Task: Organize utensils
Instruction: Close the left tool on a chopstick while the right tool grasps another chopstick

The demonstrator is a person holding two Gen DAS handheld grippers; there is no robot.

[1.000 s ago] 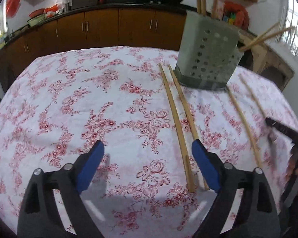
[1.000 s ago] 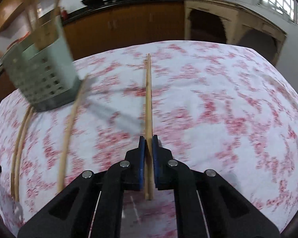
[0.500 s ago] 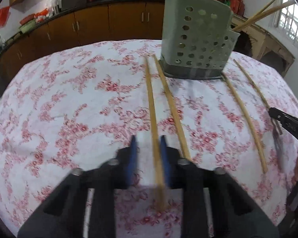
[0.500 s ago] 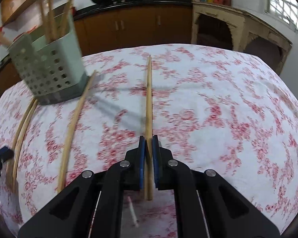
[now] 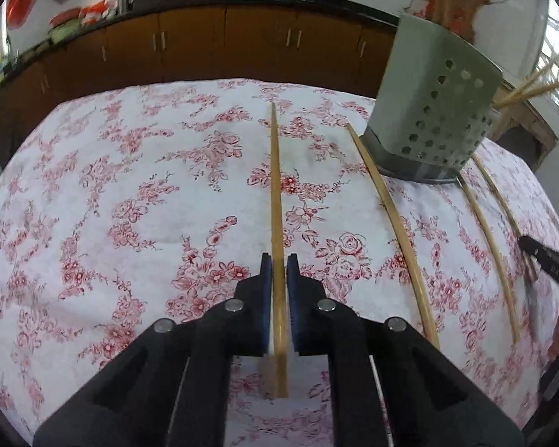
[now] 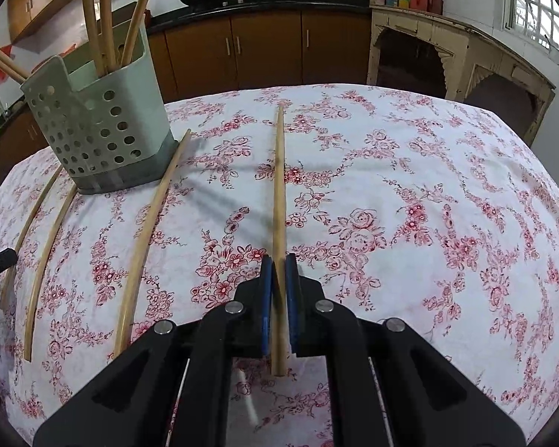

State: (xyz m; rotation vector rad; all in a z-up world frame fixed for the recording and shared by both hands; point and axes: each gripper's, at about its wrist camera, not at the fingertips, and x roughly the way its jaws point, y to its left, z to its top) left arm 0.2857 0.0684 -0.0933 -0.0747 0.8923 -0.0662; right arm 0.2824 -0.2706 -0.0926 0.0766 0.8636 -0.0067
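1. Left wrist view: your left gripper (image 5: 278, 260) is clamped on a chopstick (image 5: 275, 193) that runs up the middle of the frame over the flowered tablecloth (image 5: 130, 205).
2. The grey holder (image 5: 432, 119) stands at upper right. One loose chopstick (image 5: 391, 216) lies to its left and two more to its right.
3. Right wrist view: your right gripper (image 6: 278, 260) is pinched shut on another chopstick (image 6: 278, 186) at frame centre.
4. The holder (image 6: 100, 134) stands at upper left with chopsticks upright in it; three loose chopsticks lie around its base on the cloth.
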